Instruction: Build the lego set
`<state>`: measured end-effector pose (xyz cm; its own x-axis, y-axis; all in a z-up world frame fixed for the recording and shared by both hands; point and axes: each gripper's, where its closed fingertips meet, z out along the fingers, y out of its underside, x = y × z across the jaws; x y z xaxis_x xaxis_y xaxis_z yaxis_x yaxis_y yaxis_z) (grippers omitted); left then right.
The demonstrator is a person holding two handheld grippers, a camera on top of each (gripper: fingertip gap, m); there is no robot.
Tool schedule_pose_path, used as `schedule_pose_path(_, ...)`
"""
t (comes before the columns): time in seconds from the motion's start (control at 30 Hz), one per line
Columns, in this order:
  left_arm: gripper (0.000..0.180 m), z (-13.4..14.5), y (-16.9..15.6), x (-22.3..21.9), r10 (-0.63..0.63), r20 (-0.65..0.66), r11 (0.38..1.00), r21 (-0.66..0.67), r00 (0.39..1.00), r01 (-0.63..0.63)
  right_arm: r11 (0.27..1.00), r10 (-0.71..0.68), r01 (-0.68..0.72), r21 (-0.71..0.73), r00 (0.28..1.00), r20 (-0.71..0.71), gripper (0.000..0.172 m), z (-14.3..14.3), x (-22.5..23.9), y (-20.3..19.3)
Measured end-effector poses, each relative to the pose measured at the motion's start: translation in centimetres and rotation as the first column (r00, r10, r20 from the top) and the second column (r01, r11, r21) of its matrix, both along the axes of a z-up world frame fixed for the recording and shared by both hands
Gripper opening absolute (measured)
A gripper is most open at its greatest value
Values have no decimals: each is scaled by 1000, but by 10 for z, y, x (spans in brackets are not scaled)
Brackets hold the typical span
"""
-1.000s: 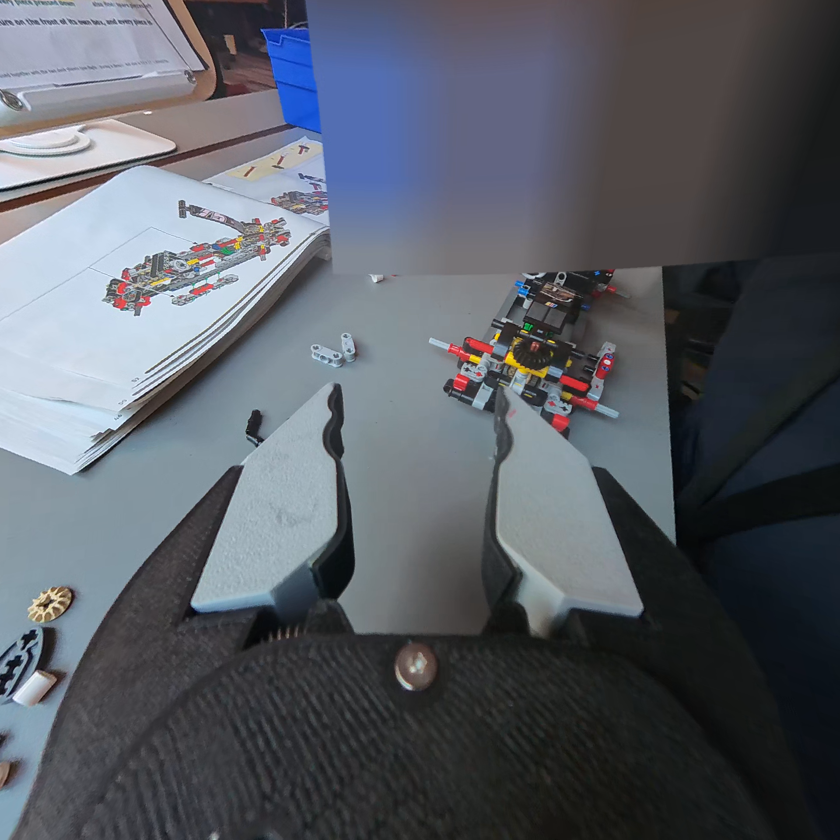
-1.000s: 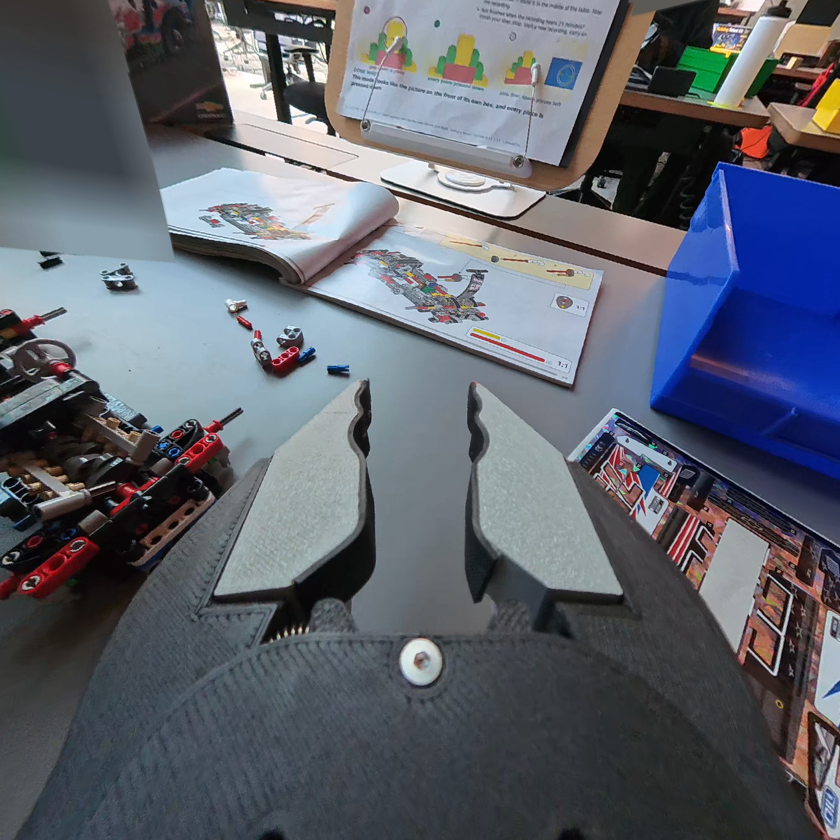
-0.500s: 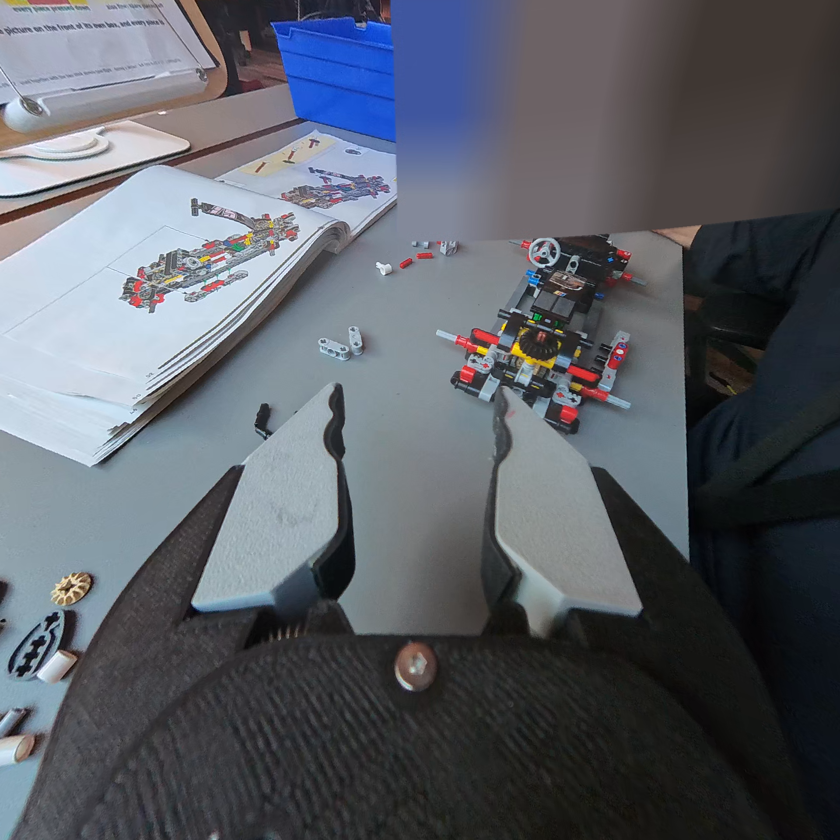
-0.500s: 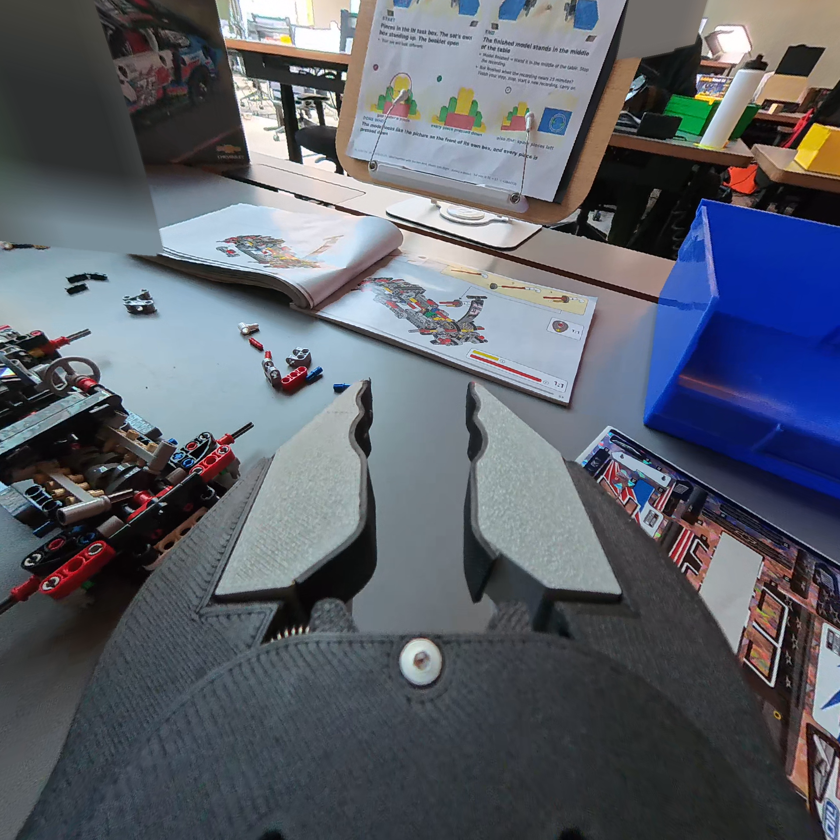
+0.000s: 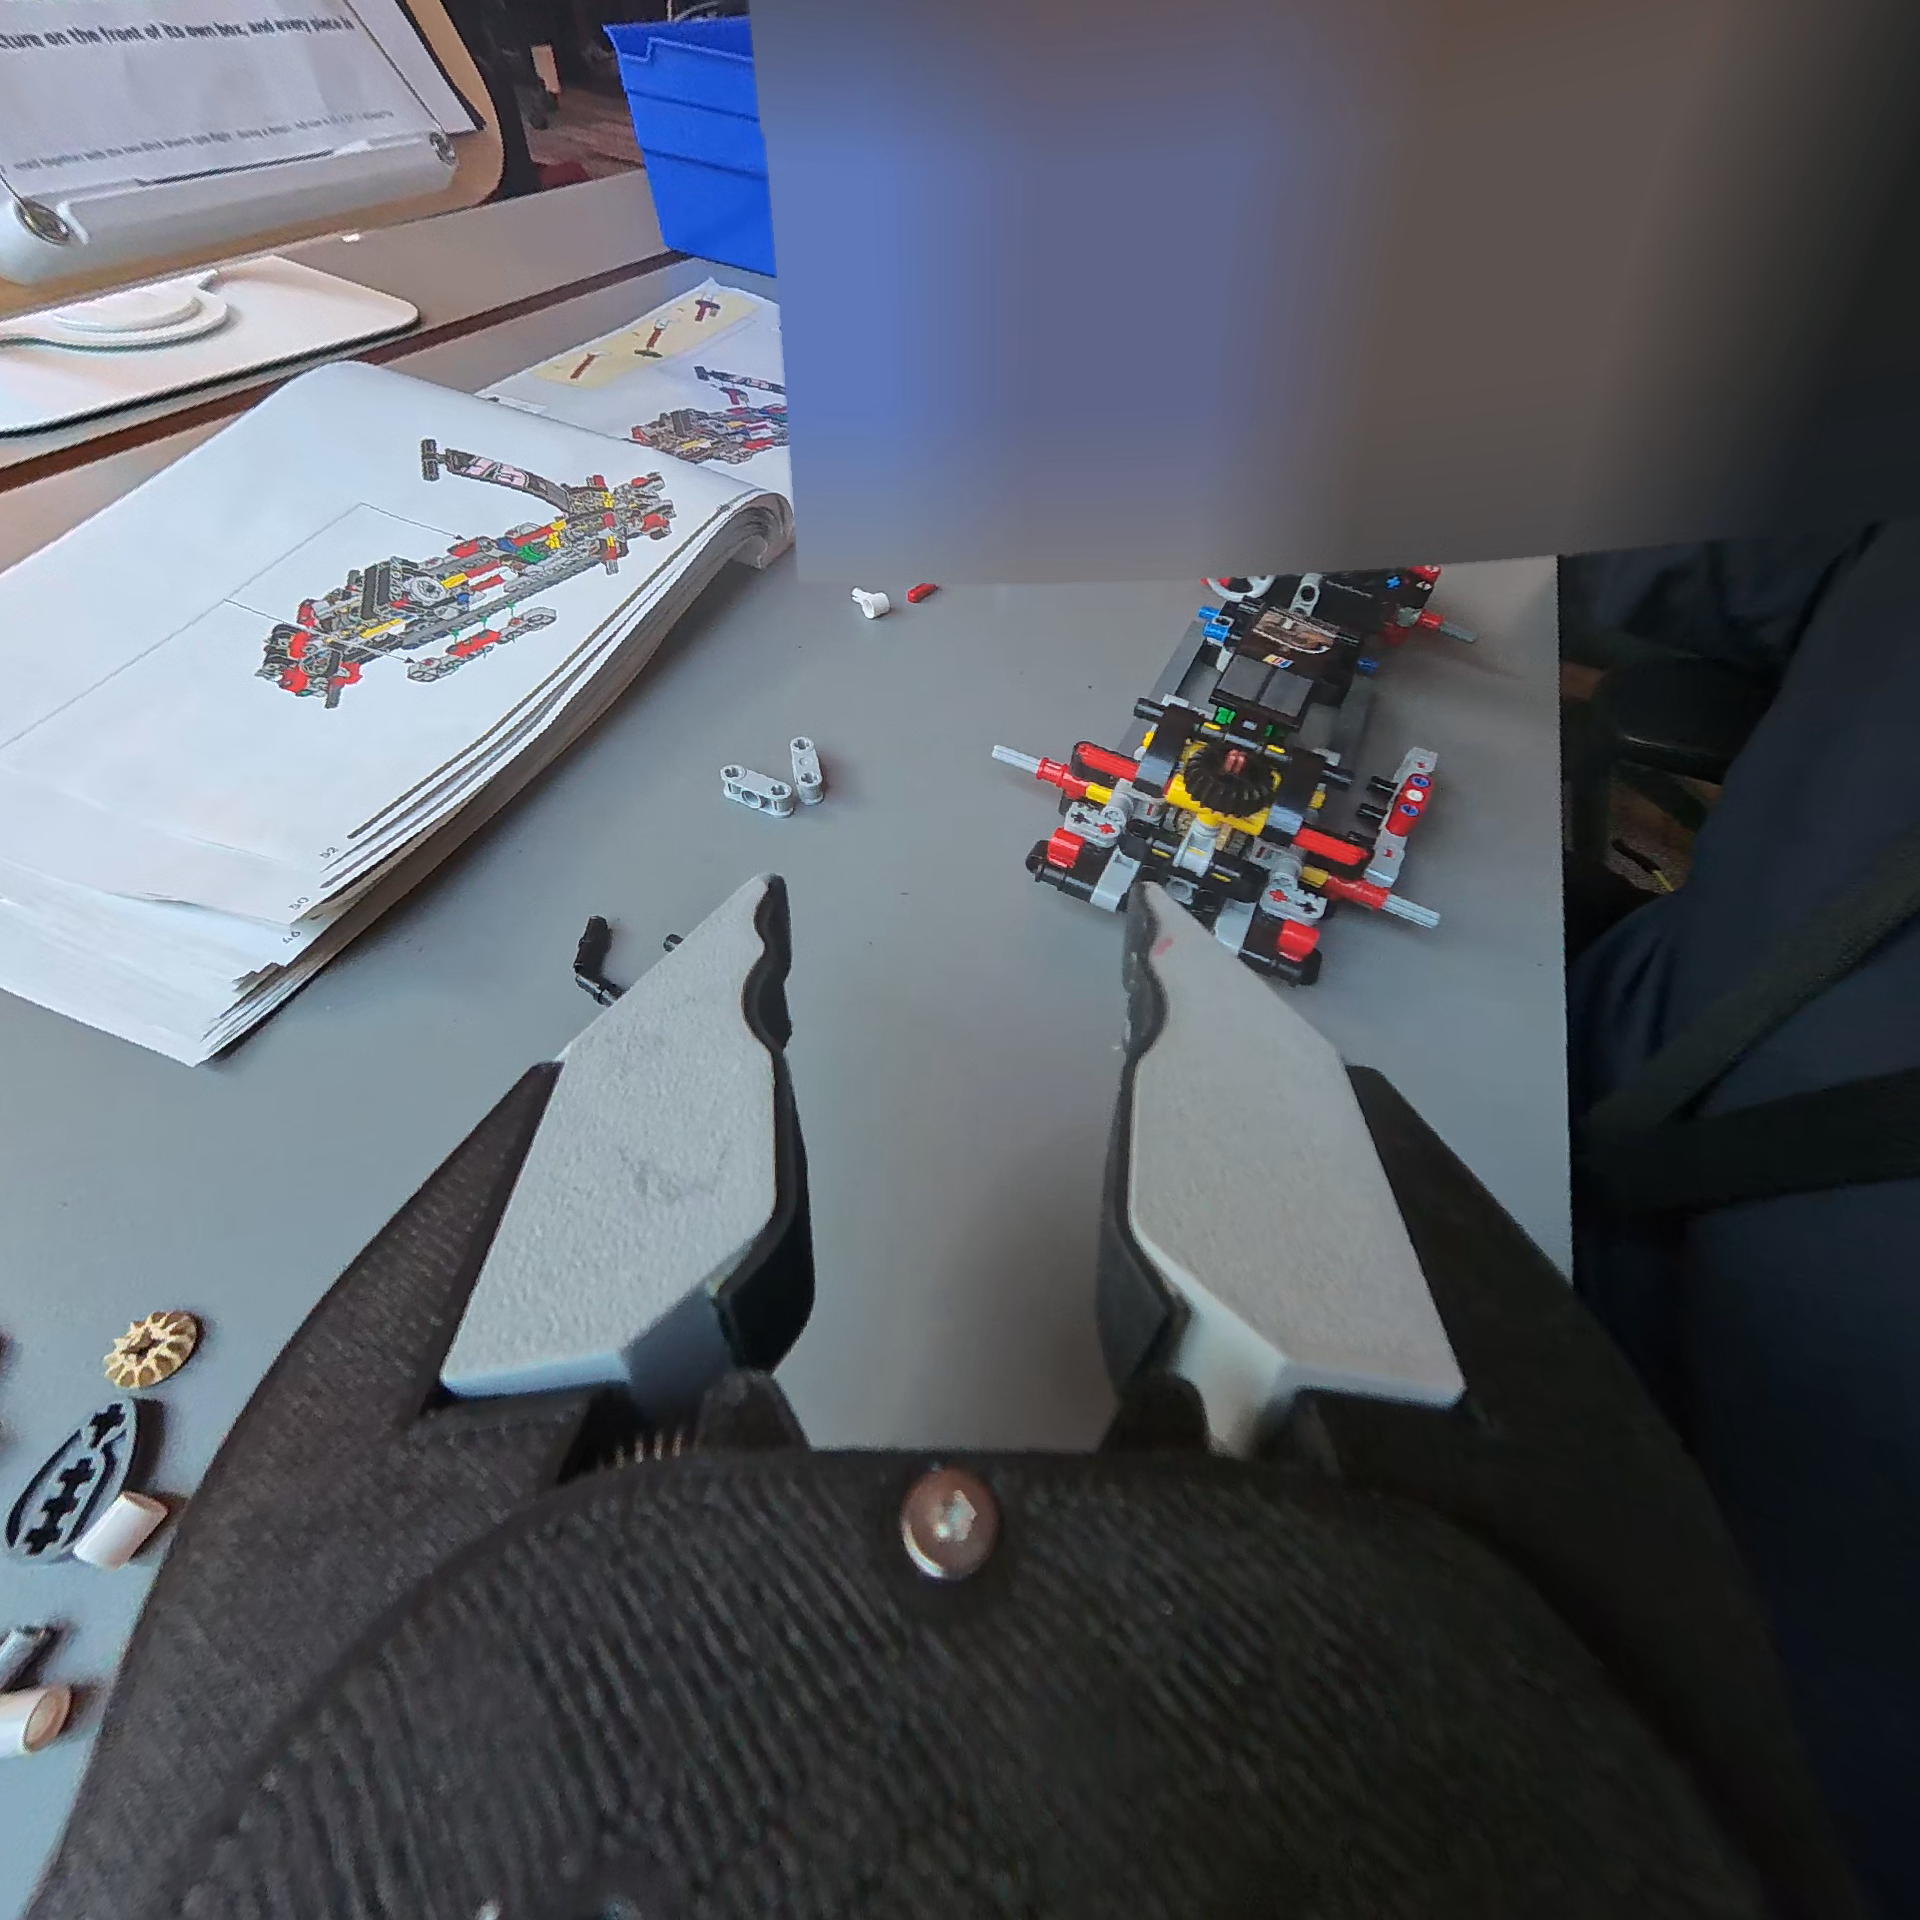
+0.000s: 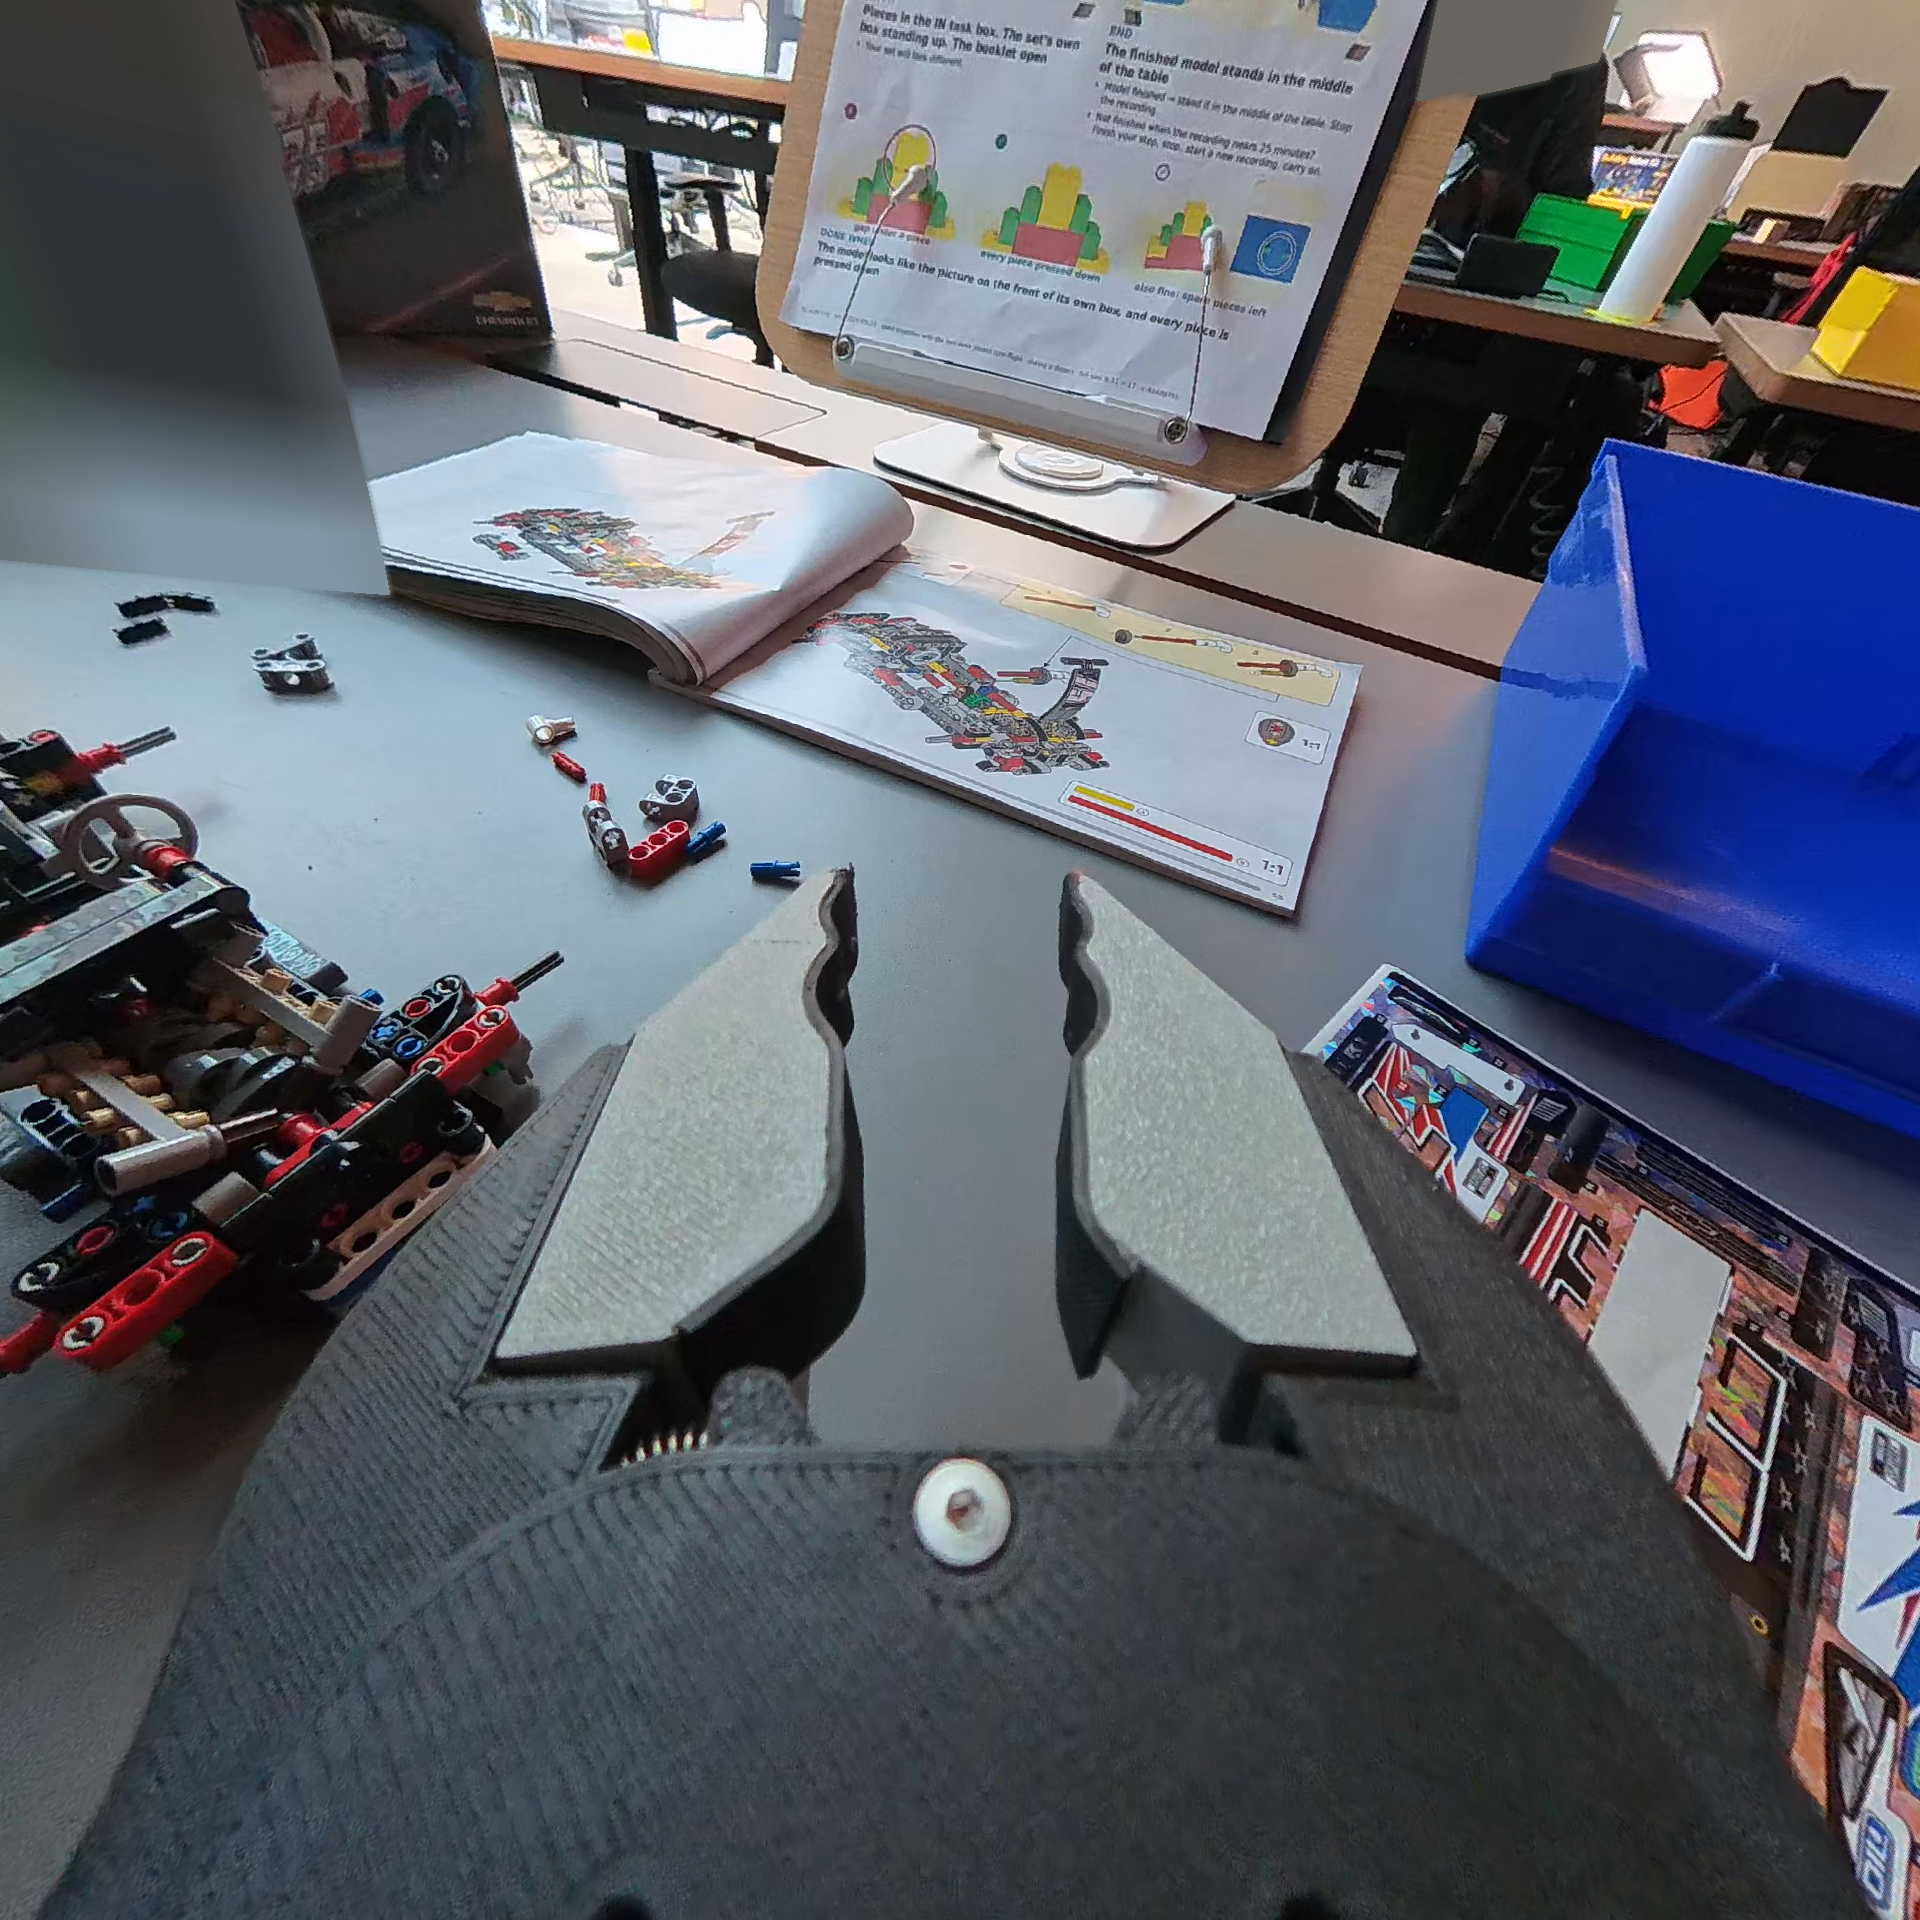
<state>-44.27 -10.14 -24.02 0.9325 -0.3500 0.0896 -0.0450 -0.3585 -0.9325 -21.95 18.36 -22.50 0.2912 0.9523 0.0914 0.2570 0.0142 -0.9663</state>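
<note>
My left gripper is open and empty above the grey table. A part-built brick car chassis in black, red and yellow lies just beyond its right fingertip. Two grey connectors lie ahead to the left, and a small black pin sits by the left finger. My right gripper is open and empty over bare table. The same chassis lies to its left. A small blue pin sits just left of its left fingertip, beside several small red, grey and blue parts.
An open instruction booklet lies at the left, also in the right wrist view. A blue bin stands at the right, a sticker sheet before it. An instruction stand is at the back. Loose parts lie near left. A person sits right. The small black pin lies some 8 cm from my left tips, 40 cm from my right tips.
Both grippers stay open and empty, the right jaws narrowing slightly. The left view swung back left after showing more of the bin; the right view tilted up a little.
</note>
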Motion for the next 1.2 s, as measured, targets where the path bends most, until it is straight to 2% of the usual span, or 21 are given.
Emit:
schedule_pose_path(0.47, 61, -3, 1, 1, -6, -3, 1000, -21, 1000, 6, 1000, 21, -21, -7, 1000, 7, 35, -1, -3, -3)
schedule_pose_path(0.63, 61, -8, 3, 1, -3, -43, 999, -41, 999, 1, 999, 54, -54, 2, 998, -38, 35, 6, -2, -9)
schedule_pose_path(0.83, 62, -10, 5, -1, 10, -34, 998, -60, 999, -12, 993, 98, -102, -62, 993, -65, 33, 6, -2, -12)
schedule_pose_path(1.07, 63, -13, 4, 4, -1, -121, 999, -49, 993, -5, 990, 137, -138, -20, 990, -39, 31, 5, -6, -25)
schedule_pose_path(1.2, 60, -12, 0, 9, -10, -148, 999, -34, 989, 5, 989, 141, -143, -25, 987, -75, 31, 10, -3, -29)
